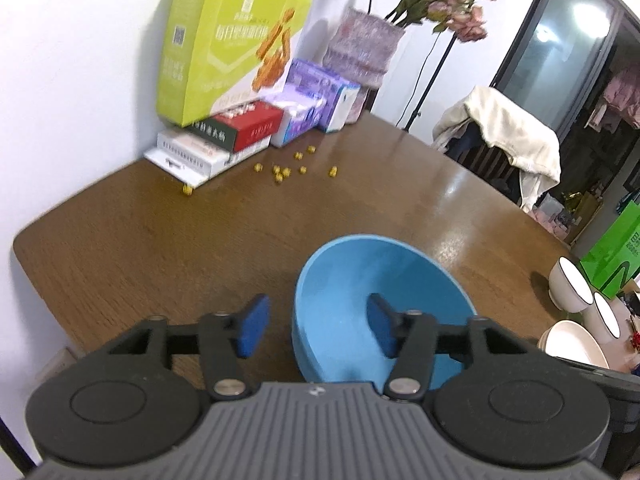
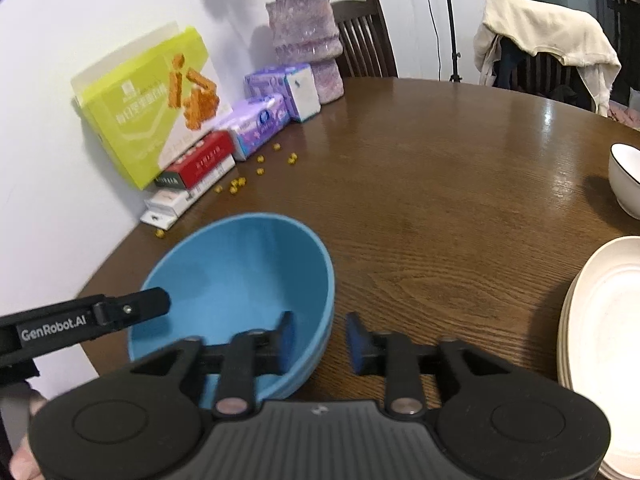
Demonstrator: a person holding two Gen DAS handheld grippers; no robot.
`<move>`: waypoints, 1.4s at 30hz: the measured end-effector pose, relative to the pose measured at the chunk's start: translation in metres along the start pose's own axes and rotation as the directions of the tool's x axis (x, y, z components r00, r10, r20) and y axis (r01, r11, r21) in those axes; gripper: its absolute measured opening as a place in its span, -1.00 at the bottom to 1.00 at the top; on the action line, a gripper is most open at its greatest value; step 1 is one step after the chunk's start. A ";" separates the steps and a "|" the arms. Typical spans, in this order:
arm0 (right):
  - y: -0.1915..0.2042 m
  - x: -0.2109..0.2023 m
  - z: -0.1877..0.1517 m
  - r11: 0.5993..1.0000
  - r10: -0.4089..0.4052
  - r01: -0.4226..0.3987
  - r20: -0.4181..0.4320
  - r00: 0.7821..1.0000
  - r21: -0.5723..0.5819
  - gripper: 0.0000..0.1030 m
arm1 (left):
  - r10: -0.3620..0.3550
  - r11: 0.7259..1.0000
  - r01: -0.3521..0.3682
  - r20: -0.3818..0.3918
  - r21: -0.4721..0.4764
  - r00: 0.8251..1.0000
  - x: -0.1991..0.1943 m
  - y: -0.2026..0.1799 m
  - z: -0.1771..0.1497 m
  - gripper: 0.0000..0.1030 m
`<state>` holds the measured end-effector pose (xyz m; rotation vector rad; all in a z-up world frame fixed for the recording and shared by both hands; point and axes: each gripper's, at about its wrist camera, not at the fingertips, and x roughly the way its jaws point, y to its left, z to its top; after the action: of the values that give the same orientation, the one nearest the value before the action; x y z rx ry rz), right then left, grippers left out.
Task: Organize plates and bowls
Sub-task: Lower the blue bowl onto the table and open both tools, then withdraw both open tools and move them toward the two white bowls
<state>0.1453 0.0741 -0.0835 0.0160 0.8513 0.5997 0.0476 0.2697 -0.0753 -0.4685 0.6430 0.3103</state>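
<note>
A blue bowl (image 1: 360, 292) (image 2: 240, 276) stands on the brown wooden table (image 2: 440, 220) near its wall-side edge. My left gripper (image 1: 316, 328) is open and straddles the bowl's left rim, one blue pad outside and one inside, neither pressing on it. My right gripper (image 2: 320, 342) is open across the bowl's right rim in the same way. One left finger (image 2: 132, 310) shows over the bowl in the right wrist view. A stack of cream plates (image 2: 600, 340) (image 1: 574, 344) lies to the right. Behind it are white bowls with dark rims (image 1: 570, 286) (image 2: 626, 178).
Along the wall stand a lime-green box (image 1: 224, 52), a stack of flat boxes (image 1: 224, 136), purple tissue packs (image 2: 264, 120) and a pink vase (image 2: 306, 40). Small yellow pieces (image 1: 288, 170) are scattered nearby. Chairs stand beyond the table, one draped in cloth (image 2: 548, 36).
</note>
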 end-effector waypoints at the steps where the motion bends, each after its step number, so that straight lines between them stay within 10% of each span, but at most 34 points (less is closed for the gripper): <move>1: -0.001 -0.003 0.000 1.000 0.003 -0.003 0.013 1.000 0.001 -0.06 | -0.004 1.000 0.004 0.011 0.007 1.000 -0.002 -0.002 0.000 0.33; 7: -0.017 -0.030 -0.003 1.000 0.013 -0.015 0.121 0.993 0.014 0.66 | -0.040 0.997 0.033 0.106 0.063 0.994 -0.020 -0.020 -0.004 0.98; 14: -0.048 -0.070 -0.021 1.000 -0.021 0.023 0.288 0.957 -0.002 1.00 | -0.097 0.988 0.072 0.192 0.134 0.977 -0.037 -0.051 -0.018 1.00; 42: -0.199 -0.193 -0.128 0.952 -0.298 0.217 0.476 0.827 0.218 1.00 | -0.315 0.893 0.235 0.162 0.383 0.935 -0.045 -0.196 -0.093 1.00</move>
<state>0.0542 -0.2174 -0.0827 0.1901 0.3722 0.2472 0.0490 0.0500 -0.0494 -0.1650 0.3951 -0.0317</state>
